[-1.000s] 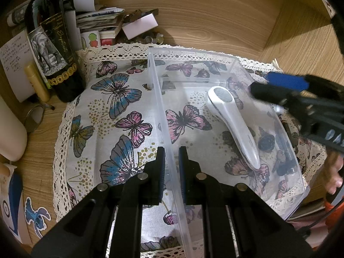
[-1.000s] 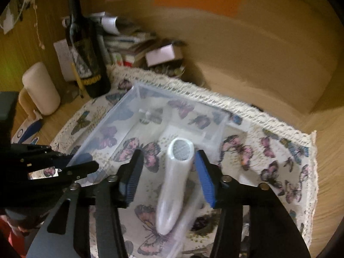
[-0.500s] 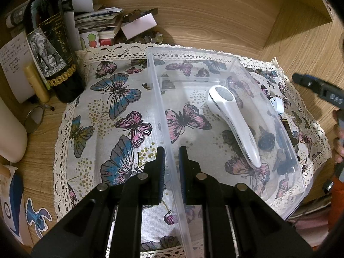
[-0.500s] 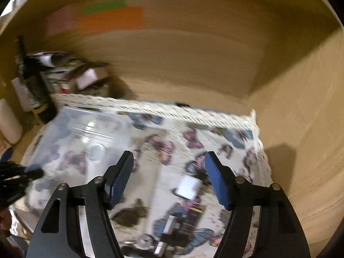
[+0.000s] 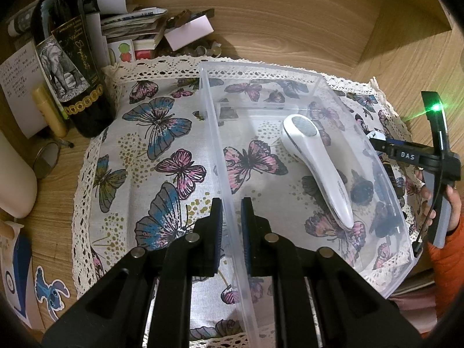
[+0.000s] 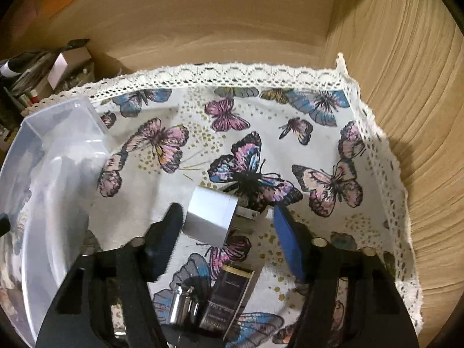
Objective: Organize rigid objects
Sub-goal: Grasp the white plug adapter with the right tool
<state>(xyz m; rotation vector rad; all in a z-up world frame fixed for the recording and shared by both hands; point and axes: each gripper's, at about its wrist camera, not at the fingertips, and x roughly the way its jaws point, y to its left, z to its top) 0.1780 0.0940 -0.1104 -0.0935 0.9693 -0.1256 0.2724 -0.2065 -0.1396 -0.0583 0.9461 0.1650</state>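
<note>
A clear plastic bin [image 5: 319,78] stands on a butterfly cloth. A white handheld device [image 5: 319,162] lies inside it. My left gripper [image 5: 232,217] is shut on the bin's near left wall. My right gripper [image 6: 229,232] is open, right of the bin [image 6: 43,156], its fingers either side of a white plug adapter [image 6: 210,221] lying on the cloth. A dark bottle with a gold cap [image 6: 229,298] and a metal object [image 6: 182,307] lie just below the adapter. The right gripper's body also shows at the right of the left wrist view [image 5: 411,155].
A wine bottle [image 5: 69,58], stacked papers and a small box [image 5: 188,32] crowd the back left. A round mirror [image 5: 46,163] and a white cylinder [image 5: 14,174] sit left of the cloth. Wooden walls close the back and right.
My right gripper left the white device in the bin and swung right, down over the plug adapter on the cloth. My left gripper has kept its hold on the bin wall.
</note>
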